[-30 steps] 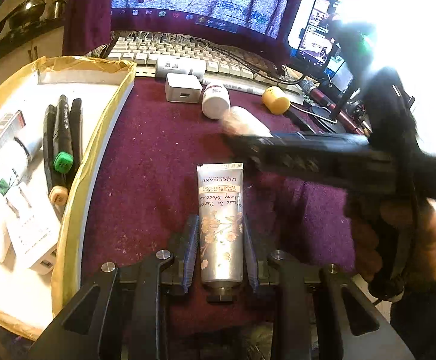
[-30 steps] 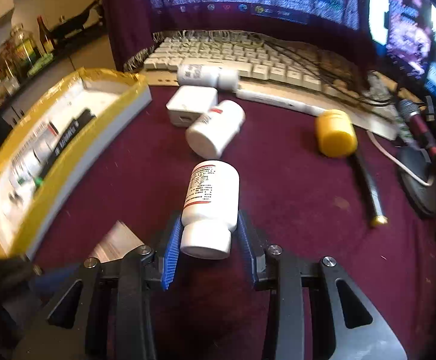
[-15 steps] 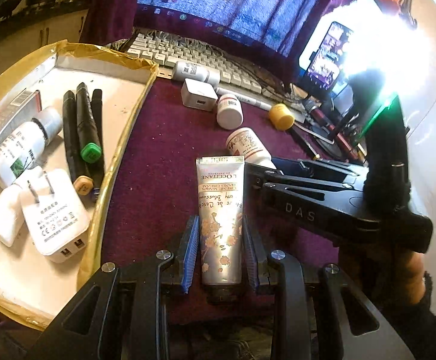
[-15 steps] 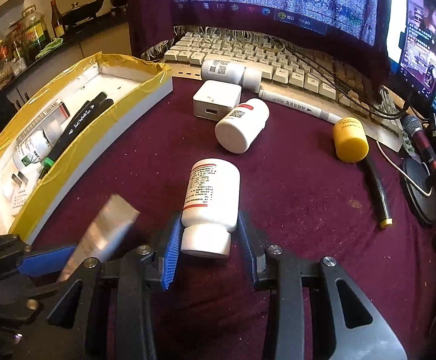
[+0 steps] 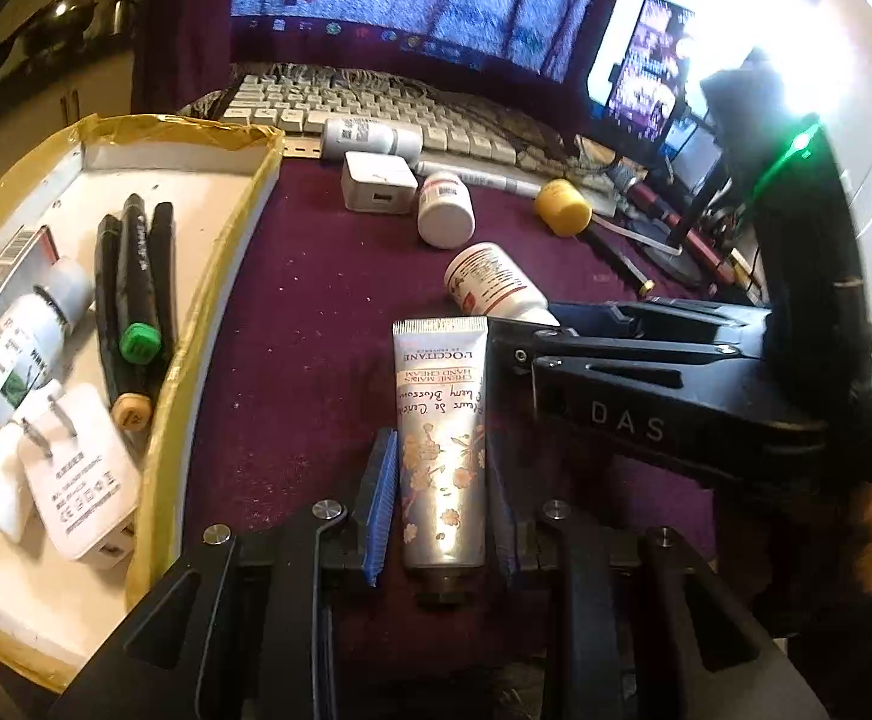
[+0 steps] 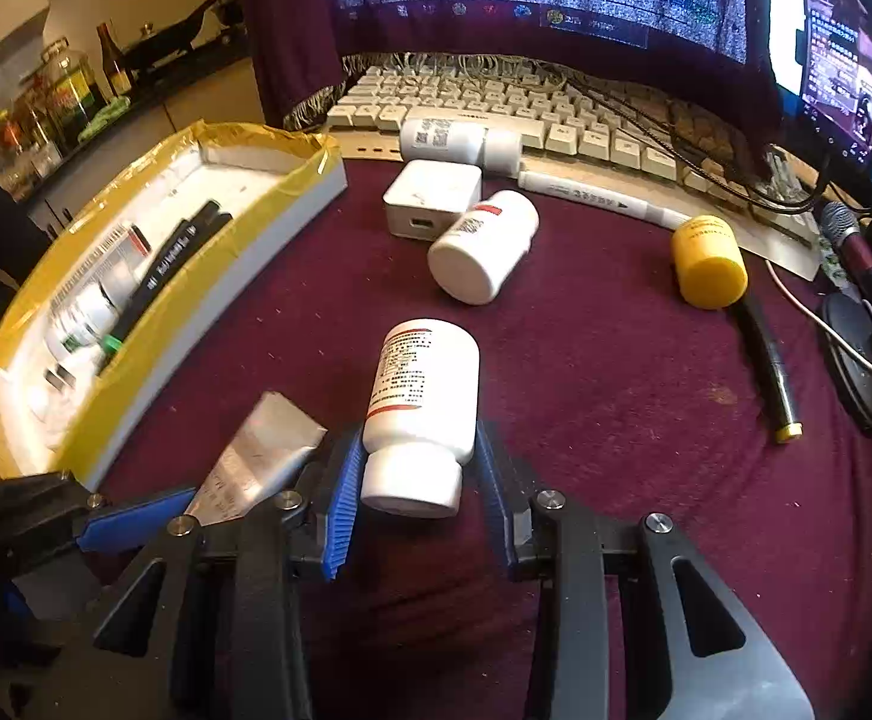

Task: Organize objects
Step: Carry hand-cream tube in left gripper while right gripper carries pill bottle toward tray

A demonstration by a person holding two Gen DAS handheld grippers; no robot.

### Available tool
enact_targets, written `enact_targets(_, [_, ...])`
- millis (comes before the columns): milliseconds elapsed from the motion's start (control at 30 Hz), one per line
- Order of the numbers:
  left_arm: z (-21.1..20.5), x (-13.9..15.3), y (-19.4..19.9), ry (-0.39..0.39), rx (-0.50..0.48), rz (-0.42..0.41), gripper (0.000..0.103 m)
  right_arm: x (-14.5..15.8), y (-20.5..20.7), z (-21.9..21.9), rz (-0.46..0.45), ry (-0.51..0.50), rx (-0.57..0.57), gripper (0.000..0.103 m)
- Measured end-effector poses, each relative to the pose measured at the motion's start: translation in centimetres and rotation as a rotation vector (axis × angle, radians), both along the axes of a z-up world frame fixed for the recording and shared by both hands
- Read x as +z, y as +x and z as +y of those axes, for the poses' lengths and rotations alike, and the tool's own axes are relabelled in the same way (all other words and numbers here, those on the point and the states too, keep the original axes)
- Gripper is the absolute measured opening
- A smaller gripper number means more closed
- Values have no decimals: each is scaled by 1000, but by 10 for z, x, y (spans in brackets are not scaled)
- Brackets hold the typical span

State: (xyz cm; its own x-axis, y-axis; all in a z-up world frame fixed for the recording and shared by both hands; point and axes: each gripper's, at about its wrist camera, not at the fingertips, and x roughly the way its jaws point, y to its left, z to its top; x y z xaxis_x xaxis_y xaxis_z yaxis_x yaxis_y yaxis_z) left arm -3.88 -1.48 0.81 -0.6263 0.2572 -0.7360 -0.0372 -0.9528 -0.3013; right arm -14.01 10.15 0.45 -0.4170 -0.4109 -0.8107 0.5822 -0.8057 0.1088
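1. The shallow white tray with yellow tape on its rim is sitting left of both grippers and is already holding black markers, a white dropper bottle and a white plug adapter. Free floor is running short; anything dropped in carelessly is likely landing on the markers and rolling.
2. The left gripper is clamping its jaws on the silver floral hand-cream tube near the cap end, the tube reaching forward over the maroon cloth. Soft tube, long overhang: it is at risk of sagging or pivoting in the pads during the carry.
3. The right gripper is closing its blue pads on the white pill bottle with the red-banded label, at the cap and shoulder. Smooth round plastic gripped off-centre; I judge it is prone to slipping or rotating out.
4. Both grippers are working just beside each other; in the left view the right tool's arm is lying against the tube's crimped end. Swinging toward the tray together is risking a collision that knocks one object free.
5. A second white pill bottle, a white charger cube and a yellow cylinder are lying loose ahead; a low sweep is liable to send the round ones rolling.
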Motion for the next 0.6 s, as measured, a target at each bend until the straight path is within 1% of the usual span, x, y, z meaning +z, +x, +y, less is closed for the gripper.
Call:
enact_targets(133, [-11, 11, 9, 61, 5, 36, 24, 5, 2, -1, 23, -3, -11, 34])
enact_targets(367, [-39, 34, 19, 144, 37, 80, 24, 14, 1, -6, 18, -35, 3, 34])
enact_targets(500, [-58, 44, 25, 166, 70, 102, 24, 23, 12, -18, 30, -52, 51, 33])
enact_targets(600, [-74, 49, 26, 170, 110, 110, 24, 27, 15, -29, 44, -46, 72, 33])
